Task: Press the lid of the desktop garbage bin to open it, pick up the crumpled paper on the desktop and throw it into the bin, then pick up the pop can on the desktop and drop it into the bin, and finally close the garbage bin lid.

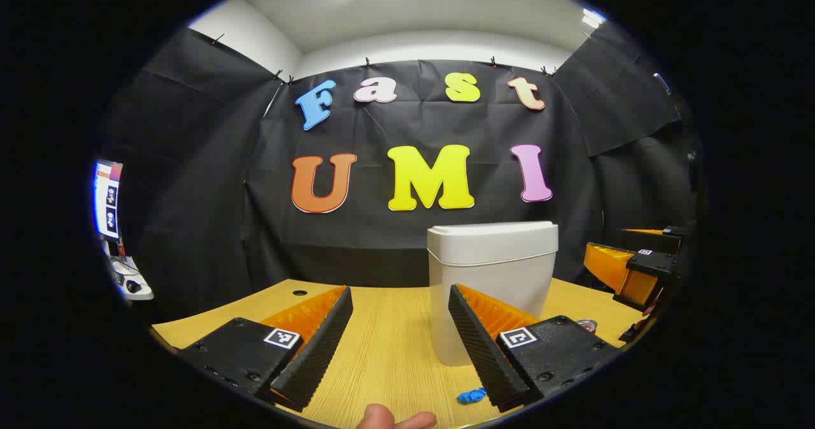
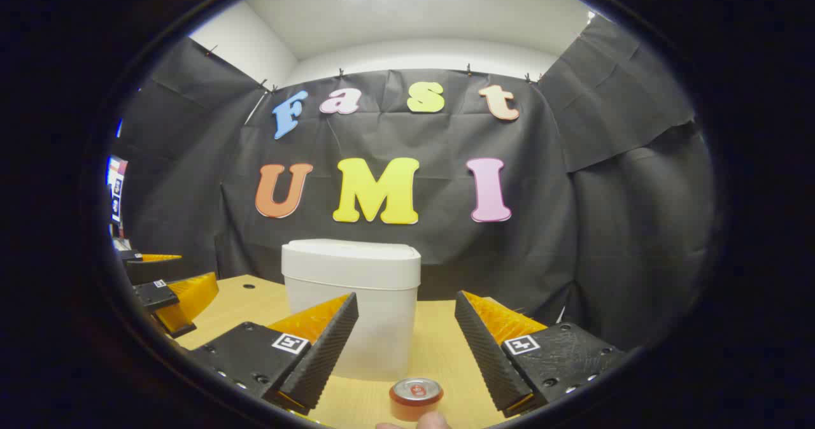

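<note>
Left gripper (image 1: 400, 333): fingers spread wide, nothing between them, held above the table (image 1: 388, 352). Bin (image 1: 491, 276) stands upright on the table ahead and slightly right of this gripper, lid (image 1: 491, 241) closed. Its lower right part is hidden behind the gripper's right finger. A small blue crumpled paper (image 1: 472, 395) lies on the table near the camera, just left of that finger's base. The can (image 1: 586, 324) shows only as a sliver at the right, past the bin. The right gripper (image 1: 637, 267) is seen at the far right edge.

Right gripper (image 2: 406, 337): fingers spread wide, holding nothing. In the right gripper view the bin (image 2: 351, 302) stands ahead and left of centre, lid (image 2: 351, 263) shut. The can (image 2: 416, 398) stands upright on the table (image 2: 439, 346), in front of the bin, between the finger bases and apart from both. The left gripper (image 2: 167, 286) shows at the left edge.
</note>
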Demonstrator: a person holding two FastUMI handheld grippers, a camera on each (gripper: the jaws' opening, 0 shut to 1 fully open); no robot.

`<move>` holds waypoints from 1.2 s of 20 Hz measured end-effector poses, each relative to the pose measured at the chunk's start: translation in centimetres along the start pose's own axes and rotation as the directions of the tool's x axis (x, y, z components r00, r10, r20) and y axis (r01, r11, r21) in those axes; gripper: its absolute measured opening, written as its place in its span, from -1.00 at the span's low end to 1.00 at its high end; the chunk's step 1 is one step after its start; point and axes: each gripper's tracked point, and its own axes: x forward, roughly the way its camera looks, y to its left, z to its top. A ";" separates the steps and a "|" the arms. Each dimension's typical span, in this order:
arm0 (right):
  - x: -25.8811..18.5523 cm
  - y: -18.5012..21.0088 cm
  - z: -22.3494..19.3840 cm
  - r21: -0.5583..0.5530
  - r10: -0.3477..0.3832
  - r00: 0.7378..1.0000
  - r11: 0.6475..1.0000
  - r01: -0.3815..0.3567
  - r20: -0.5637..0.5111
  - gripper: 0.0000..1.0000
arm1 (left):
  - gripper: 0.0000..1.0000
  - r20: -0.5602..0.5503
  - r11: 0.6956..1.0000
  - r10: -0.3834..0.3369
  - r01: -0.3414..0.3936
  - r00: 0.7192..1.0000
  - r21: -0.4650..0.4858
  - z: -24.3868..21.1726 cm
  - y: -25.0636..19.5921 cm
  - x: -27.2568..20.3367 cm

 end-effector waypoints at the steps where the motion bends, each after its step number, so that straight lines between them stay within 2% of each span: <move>1: 0.0 0.3 0.0 -0.005 0.003 1.000 1.000 -0.003 0.000 0.94 | 0.95 -0.003 1.000 -0.012 0.012 1.000 -0.001 -0.1 -0.2 -0.1; 2: 0.0 0.3 0.1 -0.009 0.000 1.000 1.000 0.000 0.003 0.90 | 0.95 -0.006 1.000 -0.014 0.014 1.000 0.004 -0.1 -0.1 -0.3; 8: 0.4 0.5 -0.5 0.039 -0.010 1.000 0.999 0.010 -0.007 0.94 | 0.95 0.001 1.000 -0.015 0.015 1.000 0.012 0.1 0.5 -0.2; 9: 0.5 0.5 -0.5 0.039 -0.012 1.000 0.999 0.012 -0.007 0.90 | 0.95 0.001 1.000 -0.013 0.013 1.000 0.015 0.1 0.7 -0.2; 18: 0.2 -0.3 -0.7 0.000 -0.007 1.000 1.000 0.007 -0.015 0.94 | 0.95 -0.007 1.000 -0.020 0.020 1.000 0.002 0.0 0.3 -0.3; 24: 1.1 -0.2 0.5 0.013 0.059 0.998 0.998 -0.059 -0.038 0.90 | 0.96 -0.037 0.999 -0.030 0.029 0.999 -0.027 -1.0 -0.3 -0.1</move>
